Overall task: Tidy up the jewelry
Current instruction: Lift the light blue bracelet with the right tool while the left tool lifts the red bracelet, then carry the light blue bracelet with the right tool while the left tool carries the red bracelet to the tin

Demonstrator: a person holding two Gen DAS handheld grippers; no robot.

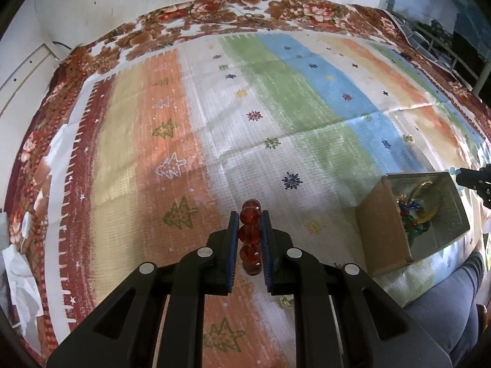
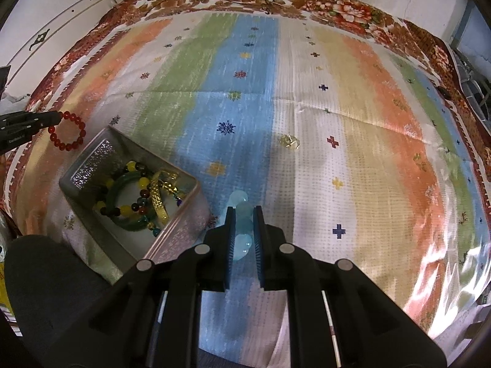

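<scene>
Striped mat (image 2: 307,128) spread over floral bedding. My left gripper (image 1: 250,214) is clamped on a red bead bracelet (image 1: 251,236), left of the box (image 2: 172,214). My right gripper (image 2: 244,214) is pinched on a pale blue bead bracelet (image 2: 241,224), beside the box holding bangles (image 2: 138,196). Gold trinket (image 2: 289,141) lies apart.

We found nothing that we could read. In the right wrist view, the left gripper (image 2: 59,116) carried a small line of white lettering on its black body, but it was too blurred for us to make out a single letter. The striped mat (image 2: 307,98) bore only printed crosses, snowflakes and tree shapes, no words or numbers. A yellow packet at the lower left edge (image 2: 4,294) of that view showed no print that we could tell.
</scene>
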